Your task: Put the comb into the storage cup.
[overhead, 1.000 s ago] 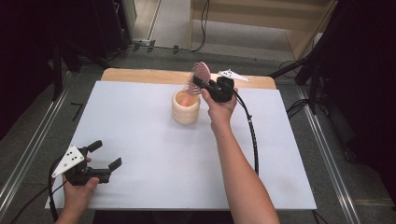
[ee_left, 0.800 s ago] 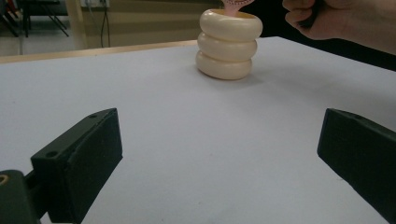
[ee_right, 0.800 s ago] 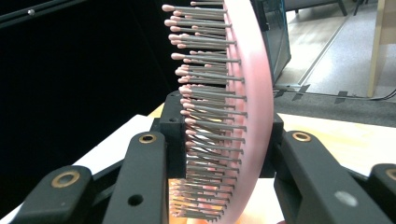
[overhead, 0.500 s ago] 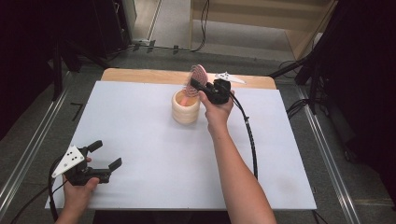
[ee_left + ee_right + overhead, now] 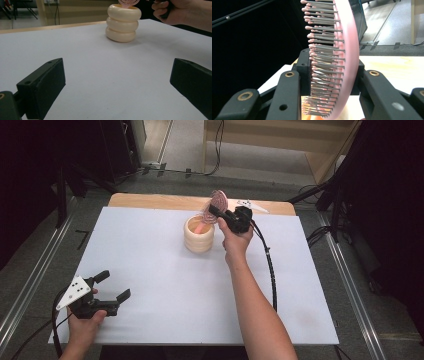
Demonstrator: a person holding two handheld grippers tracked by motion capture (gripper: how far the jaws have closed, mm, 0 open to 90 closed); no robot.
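Observation:
A pink hairbrush [image 5: 218, 200] with grey bristles stands tilted over a cream ribbed cup [image 5: 199, 235], its handle reaching down into the cup. My right gripper [image 5: 212, 212] is shut on the brush head just right of the cup. In the right gripper view the pads [image 5: 303, 72] clamp the hairbrush [image 5: 332, 62] from both sides. Those jaws have just been opening a trace, with the brush still between them. My left gripper [image 5: 113, 285] rests open at the near left with nothing in it. Its view shows the left gripper [image 5: 117, 82] facing the cup [image 5: 122, 23] and brush [image 5: 127, 2].
A white sheet [image 5: 150, 260] covers the table, with a wooden strip [image 5: 160, 200] along the far edge. The right gripper's black cable [image 5: 270, 265] trails down the right side. Dark stands and floor cables surround the table.
The right hand with the brush has sunk very slightly toward the cup. The left gripper has stayed put.

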